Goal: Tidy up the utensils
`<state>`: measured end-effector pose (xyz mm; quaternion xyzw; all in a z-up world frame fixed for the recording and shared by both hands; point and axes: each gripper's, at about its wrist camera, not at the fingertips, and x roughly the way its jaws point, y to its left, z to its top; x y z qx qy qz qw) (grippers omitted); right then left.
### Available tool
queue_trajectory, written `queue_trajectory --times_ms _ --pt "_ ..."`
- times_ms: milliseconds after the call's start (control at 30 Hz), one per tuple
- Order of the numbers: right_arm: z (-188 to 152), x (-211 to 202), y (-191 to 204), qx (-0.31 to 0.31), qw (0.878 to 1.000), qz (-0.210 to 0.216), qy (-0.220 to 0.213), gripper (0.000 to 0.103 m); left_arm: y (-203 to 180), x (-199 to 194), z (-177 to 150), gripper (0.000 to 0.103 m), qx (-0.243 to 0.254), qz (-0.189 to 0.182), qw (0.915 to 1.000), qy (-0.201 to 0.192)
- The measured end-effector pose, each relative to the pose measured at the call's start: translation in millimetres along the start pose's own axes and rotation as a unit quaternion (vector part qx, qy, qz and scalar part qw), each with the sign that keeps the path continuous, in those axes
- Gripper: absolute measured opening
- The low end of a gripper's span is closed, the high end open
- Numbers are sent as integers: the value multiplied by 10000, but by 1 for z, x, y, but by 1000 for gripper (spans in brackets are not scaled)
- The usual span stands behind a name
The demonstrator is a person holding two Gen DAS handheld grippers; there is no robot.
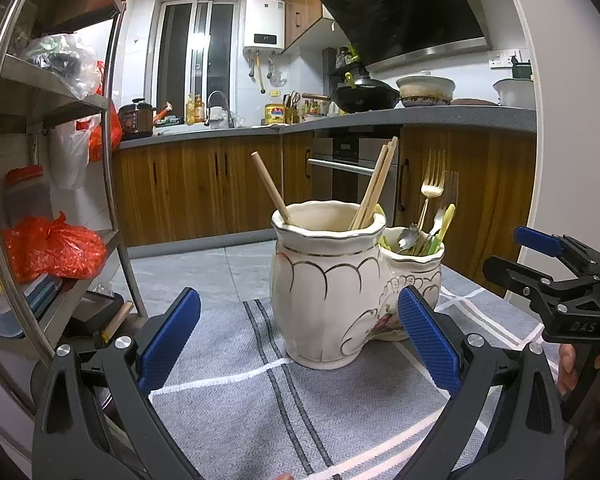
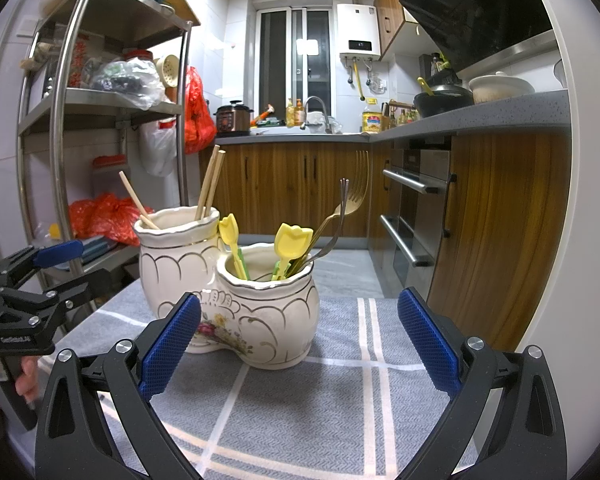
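A cream double-pot ceramic holder [image 1: 328, 292] [image 2: 236, 300] stands on a grey striped cloth [image 1: 260, 400] [image 2: 340, 400]. Its taller pot holds wooden chopsticks [image 1: 374, 184] [image 2: 210, 180]. Its lower pot holds gold forks [image 1: 432, 184] [image 2: 356, 196] and yellow tulip-topped utensils [image 2: 292, 240]. My left gripper [image 1: 300, 340] is open and empty, just in front of the holder; it also shows at the left of the right wrist view [image 2: 40, 276]. My right gripper [image 2: 300, 344] is open and empty before the holder; it also shows in the left wrist view [image 1: 540, 264].
A steel shelf rack [image 2: 60, 120] with bags and jars stands at the left. Wooden cabinets and an oven [image 2: 416, 200] run along the back and right under a grey counter [image 1: 420, 116] with a wok and pots.
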<state>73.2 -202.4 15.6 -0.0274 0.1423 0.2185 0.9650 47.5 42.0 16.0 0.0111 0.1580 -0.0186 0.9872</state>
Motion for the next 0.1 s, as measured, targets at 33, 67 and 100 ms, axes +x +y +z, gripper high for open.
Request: queue_trajectory --times_ms 33,67,100 --pt "0 0 0 0 10000 0 0 98 0 1 0 98 -11 8 10000 18" --pt "0 0 0 1 10000 0 0 98 1 1 0 98 -19 14 10000 30" --pt "0 0 0 1 10000 -1 1 98 1 2 -1 98 -29 27 10000 39"
